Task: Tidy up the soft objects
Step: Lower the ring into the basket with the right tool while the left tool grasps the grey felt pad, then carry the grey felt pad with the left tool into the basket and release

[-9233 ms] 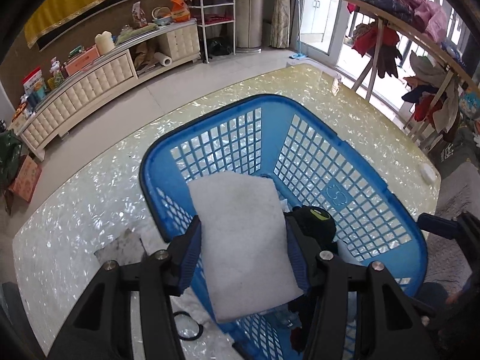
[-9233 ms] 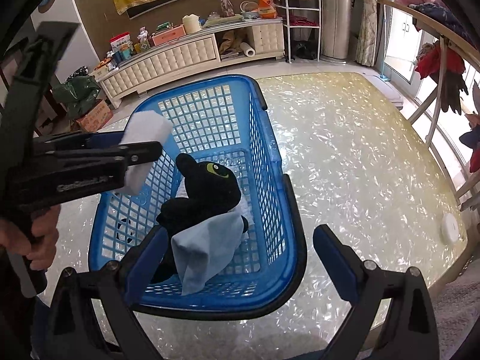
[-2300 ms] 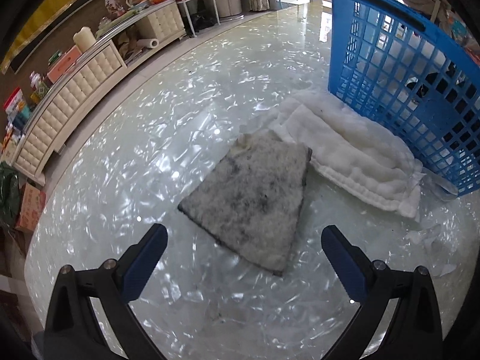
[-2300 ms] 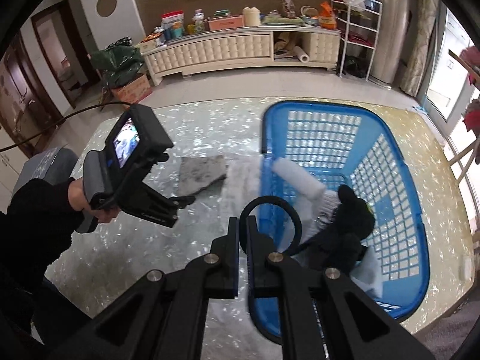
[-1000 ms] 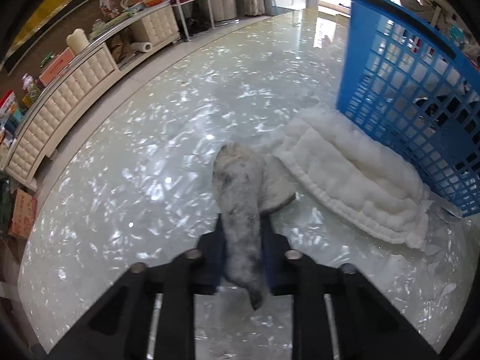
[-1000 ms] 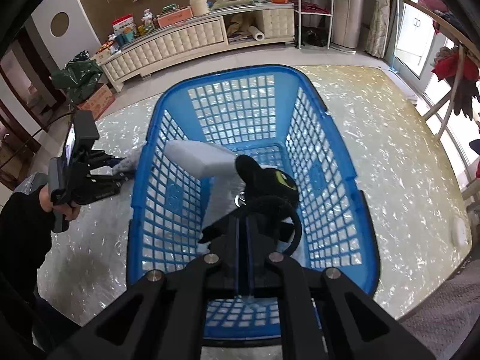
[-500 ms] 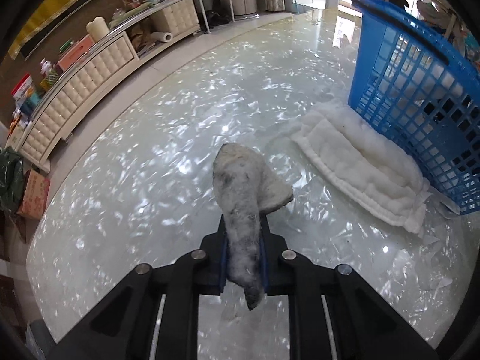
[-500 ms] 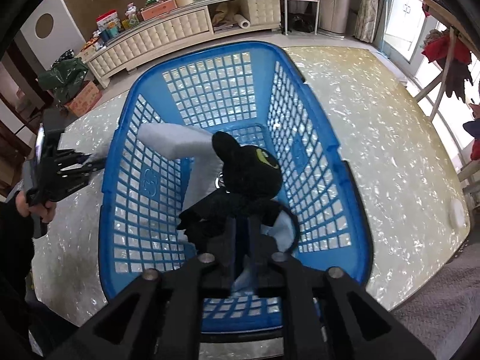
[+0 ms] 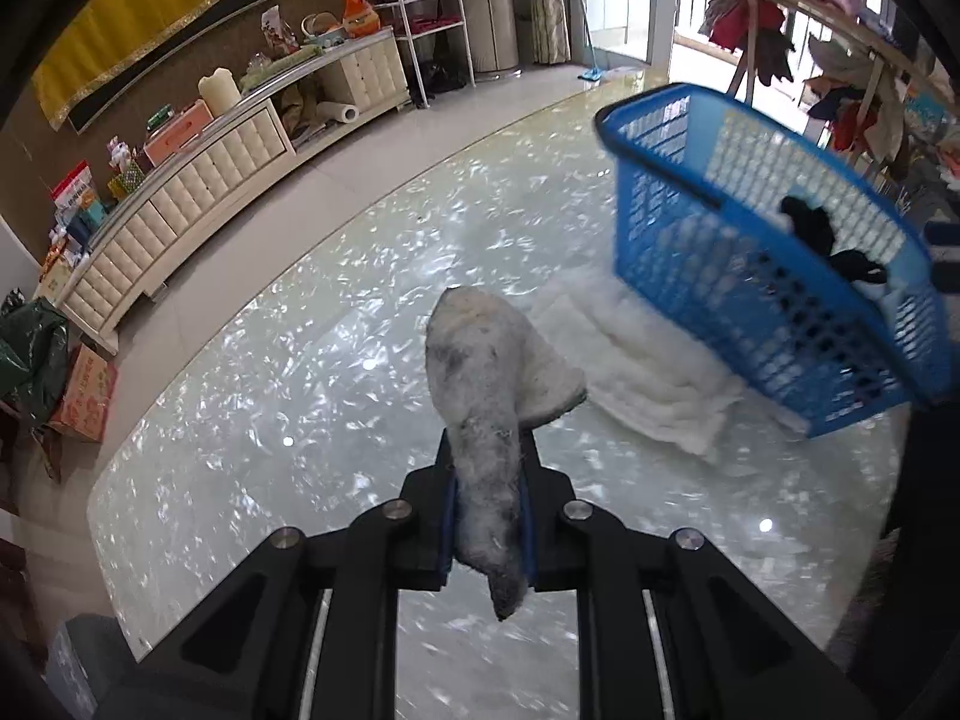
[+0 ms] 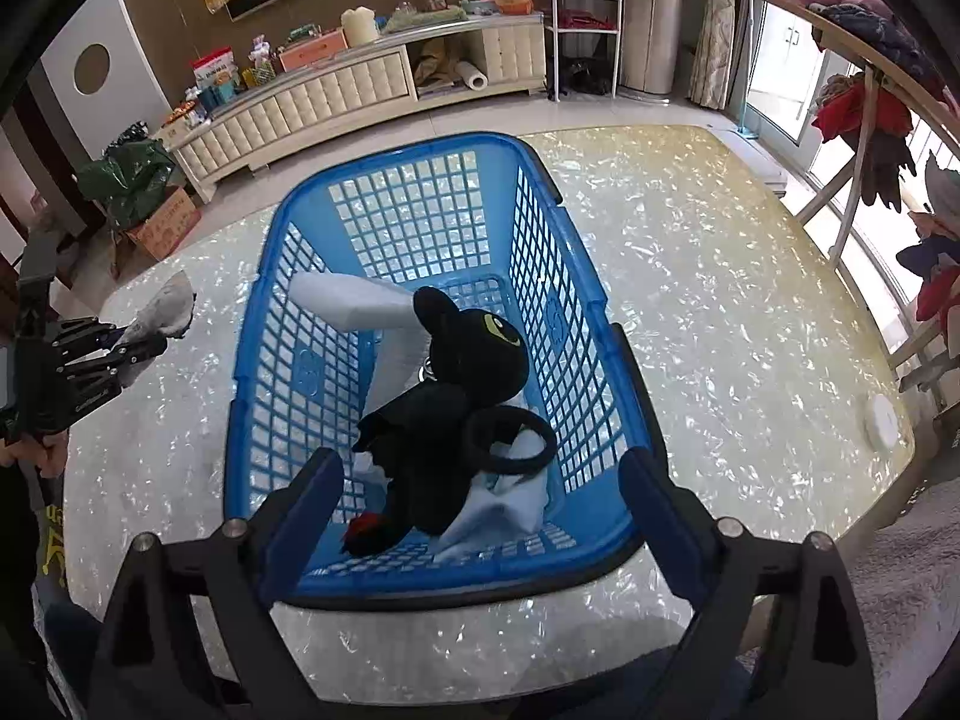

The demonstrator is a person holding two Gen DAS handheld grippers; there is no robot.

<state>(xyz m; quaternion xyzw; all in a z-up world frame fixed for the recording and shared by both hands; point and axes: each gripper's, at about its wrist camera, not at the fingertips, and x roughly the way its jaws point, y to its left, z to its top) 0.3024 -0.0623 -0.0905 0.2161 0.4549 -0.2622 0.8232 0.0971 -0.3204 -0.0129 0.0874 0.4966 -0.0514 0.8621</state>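
Observation:
My left gripper [image 9: 485,510] is shut on a grey fuzzy cloth [image 9: 480,372] and holds it above the table, left of the blue basket [image 9: 654,222]. A white padded cloth [image 9: 648,372] lies on the table beside the basket. In the right wrist view my right gripper [image 10: 483,495] is open above the near end of the blue basket [image 10: 555,222]. The basket holds a black plush toy [image 10: 456,384], a black ring [image 10: 510,432] lying on it, a white foam pad [image 10: 354,300] and a light blue cloth [image 10: 510,504]. The left gripper with the grey cloth [image 10: 165,312] shows at far left.
The pearly glass table [image 10: 720,300] carries a small white disc [image 10: 879,420] near its right edge. A cream sideboard [image 10: 336,90] stands along the back wall. A clothes rack [image 10: 870,90] with hanging garments is at the right.
My left gripper closed on the grey cloth and lifted it off the table. My right gripper opened and let the black ring drop onto the plush toy in the basket.

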